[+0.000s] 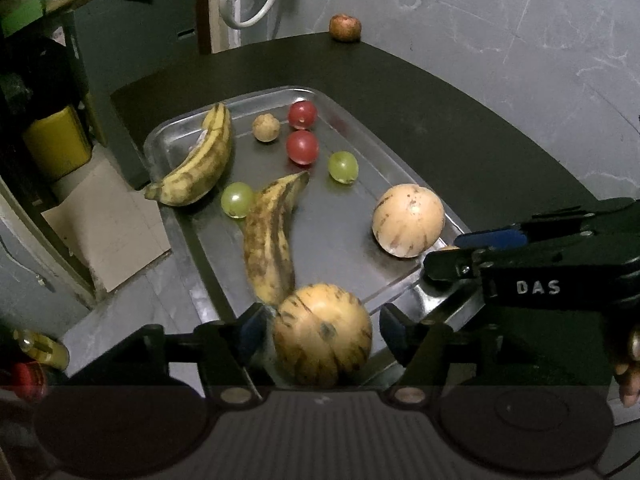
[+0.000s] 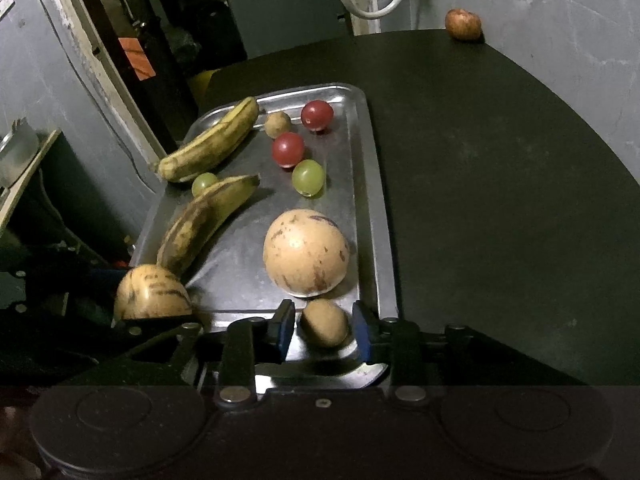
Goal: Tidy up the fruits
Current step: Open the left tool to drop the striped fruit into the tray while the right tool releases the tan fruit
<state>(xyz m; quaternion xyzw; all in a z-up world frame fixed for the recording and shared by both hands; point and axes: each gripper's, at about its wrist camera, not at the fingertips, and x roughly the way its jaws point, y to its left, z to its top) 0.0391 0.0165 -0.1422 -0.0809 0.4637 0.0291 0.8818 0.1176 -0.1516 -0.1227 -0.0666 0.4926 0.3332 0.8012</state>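
With both grippers spread, the left gripper (image 1: 322, 330) around a striped melon (image 1: 322, 334) and the right gripper (image 2: 324, 326) around a small brown fruit (image 2: 324, 322) at the near end of the tray (image 2: 370, 184), either round fruit could be nudged off by an uneven closing.

The right gripper (image 2: 323, 330) is open around a small brown fruit (image 2: 324, 323) on the metal tray (image 2: 370, 216). A big round melon (image 2: 306, 252) sits at twelve o'clock from it.
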